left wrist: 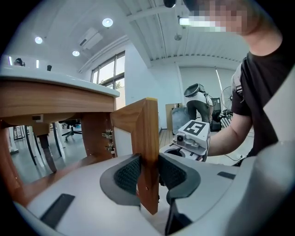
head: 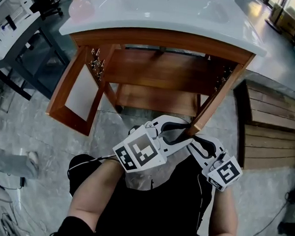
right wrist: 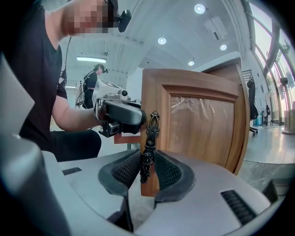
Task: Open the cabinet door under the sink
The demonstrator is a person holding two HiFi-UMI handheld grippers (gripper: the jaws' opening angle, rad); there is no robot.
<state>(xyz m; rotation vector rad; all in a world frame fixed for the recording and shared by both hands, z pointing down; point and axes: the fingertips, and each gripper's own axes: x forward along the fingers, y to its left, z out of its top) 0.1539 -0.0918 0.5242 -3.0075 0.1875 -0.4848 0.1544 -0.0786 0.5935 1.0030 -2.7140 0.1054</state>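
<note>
A: Door [head: 223, 91] on the right, swung wide under the sink [head: 164, 15]. Step?
B: Looks like release. Left gripper [left wrist: 148, 173] slack astride its edge, right gripper [right wrist: 147, 170] loose about the handle [right wrist: 150, 131] — next, back both straight off, no snagging.

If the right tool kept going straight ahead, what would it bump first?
Probably the dark metal handle on the wooden door, which already sits between the jaws of the right tool.
</note>
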